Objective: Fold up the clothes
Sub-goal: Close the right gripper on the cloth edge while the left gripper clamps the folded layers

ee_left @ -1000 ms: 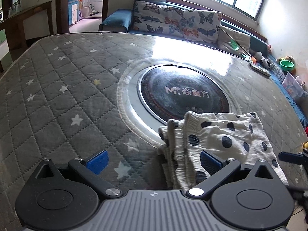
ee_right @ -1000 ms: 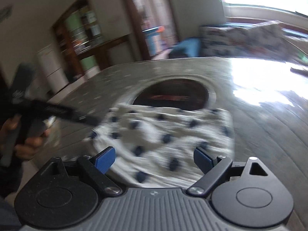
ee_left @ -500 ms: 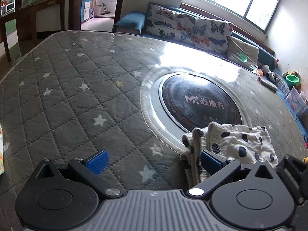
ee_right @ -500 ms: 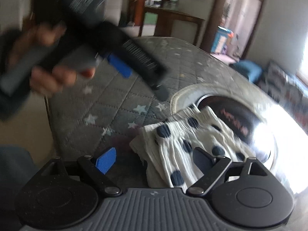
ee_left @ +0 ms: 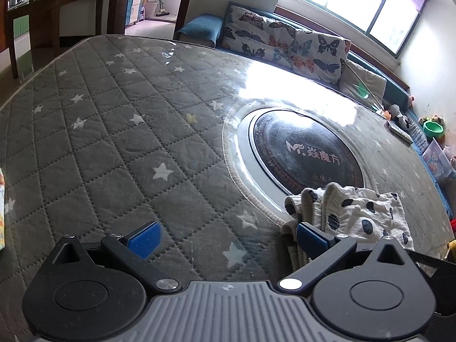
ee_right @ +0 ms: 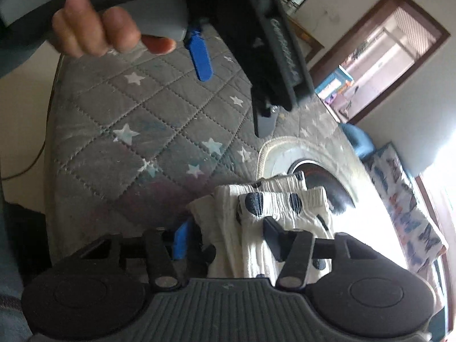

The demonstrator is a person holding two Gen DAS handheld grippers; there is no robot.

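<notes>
The folded garment [ee_left: 353,216], white fabric with dark polka dots, lay on the counter [ee_left: 119,148], which was covered by a grey quilted cloth printed with white stars under a clear glossy sheet. The garment rested at the near edge of a round black inset plate [ee_left: 307,154] set into the counter, with its stacked folded edges overlapping the plate's pale rim.

The left gripper [ee_left: 228,238] was held over the counter with its jaws wide open. Nothing lay between them except bare quilted surface. Its right-hand blue pad sat just beside the folded edge of the garment; whether it touched the fabric could not be determined.

The right gripper [ee_right: 225,238] was positioned at the near end of the garment, with the folded layers lying between its jaws. The jaws were closing. The blue pad on the left stood against the outer fold, and the dark finger on the right lay over the spotted top layer; a firm clamp on the fabric could not be confirmed.

In the right wrist view, a hand [ee_right: 97,32] gripped the grey handle of the left gripper above the counter.

Beyond the counter stood a sofa with butterfly-print cushions [ee_left: 285,45] beneath a bright window [ee_left: 356,2].
</notes>
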